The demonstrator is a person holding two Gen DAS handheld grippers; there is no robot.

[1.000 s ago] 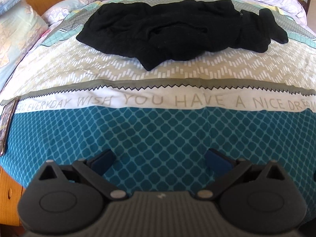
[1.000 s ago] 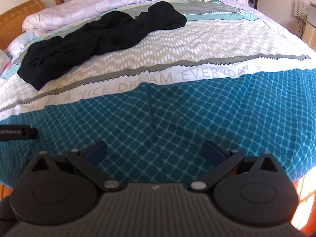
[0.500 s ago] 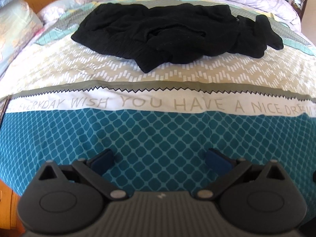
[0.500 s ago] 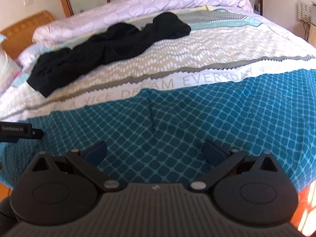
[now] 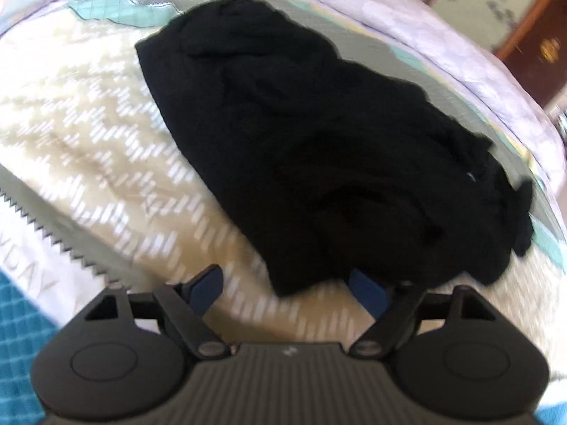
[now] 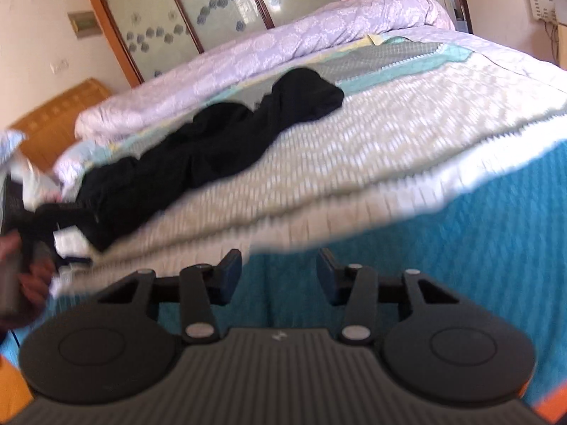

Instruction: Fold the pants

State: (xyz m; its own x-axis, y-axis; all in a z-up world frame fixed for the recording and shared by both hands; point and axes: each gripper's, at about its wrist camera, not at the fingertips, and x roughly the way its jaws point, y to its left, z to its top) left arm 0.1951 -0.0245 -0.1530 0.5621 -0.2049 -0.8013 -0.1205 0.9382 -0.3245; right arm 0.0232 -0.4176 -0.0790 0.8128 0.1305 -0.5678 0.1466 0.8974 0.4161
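Note:
Black pants (image 5: 319, 141) lie crumpled across the patterned bedspread. In the left wrist view my left gripper (image 5: 287, 288) is open and empty, its fingertips at the near hem of the pants, the right fingertip (image 5: 368, 290) against the cloth edge. In the right wrist view the pants (image 6: 212, 148) stretch from far centre to the left. My right gripper (image 6: 280, 276) is open and empty, low over the teal part of the bedspread, well short of the pants. The left gripper (image 6: 42, 219) and the hand holding it show at the left edge by the pants' end.
A rolled lilac quilt (image 6: 283, 46) lies along the far side of the bed. The bedspread (image 6: 389, 124) has a beige zigzag band and a teal band (image 6: 478, 230). A wooden headboard (image 6: 60, 113) is at the left, wardrobe doors (image 6: 212, 3) behind.
My left gripper has moved forward over the bed up to the near edge of the pants. My right gripper has moved forward and narrowed its opening; both views are motion-blurred.

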